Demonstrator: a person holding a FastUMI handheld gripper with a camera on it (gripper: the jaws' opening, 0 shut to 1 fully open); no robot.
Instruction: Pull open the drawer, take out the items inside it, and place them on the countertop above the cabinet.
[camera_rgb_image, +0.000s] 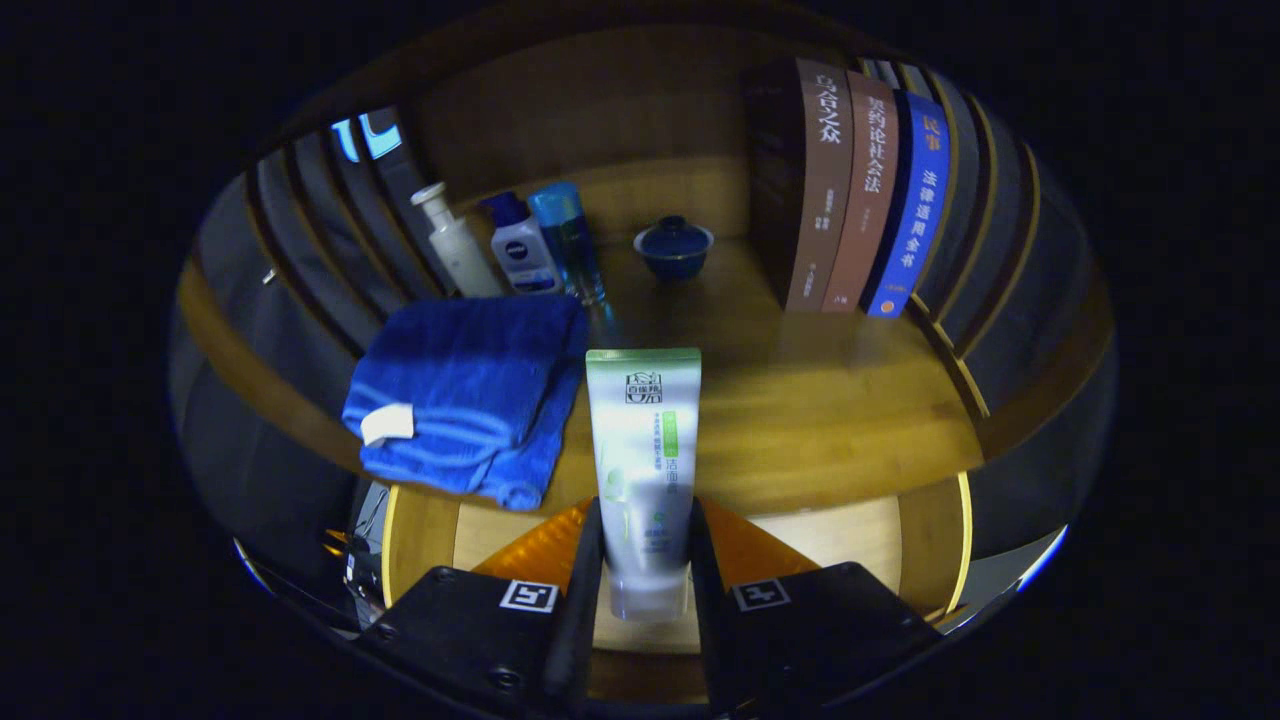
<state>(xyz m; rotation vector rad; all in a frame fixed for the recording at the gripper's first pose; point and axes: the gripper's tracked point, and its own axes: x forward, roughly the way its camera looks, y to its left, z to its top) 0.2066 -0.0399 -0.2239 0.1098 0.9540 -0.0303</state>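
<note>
My gripper (646, 560) is shut on a white and green tube (643, 440), both fingers pressing on its lower end. The tube stands up between the fingers and reaches out over the wooden countertop (820, 400). Below the countertop's front edge lies the pulled-out drawer, whose pale wooden inside (850, 535) shows just ahead of the fingers on both sides. A folded blue towel (470, 390) lies on the countertop just left of the tube.
At the back of the countertop stand a white pump bottle (452, 240), a white bottle with a blue cap (522, 245), a blue bottle (568, 235) and a small blue lidded bowl (673, 247). Three upright books (860, 190) stand at the back right. Slatted walls close both sides.
</note>
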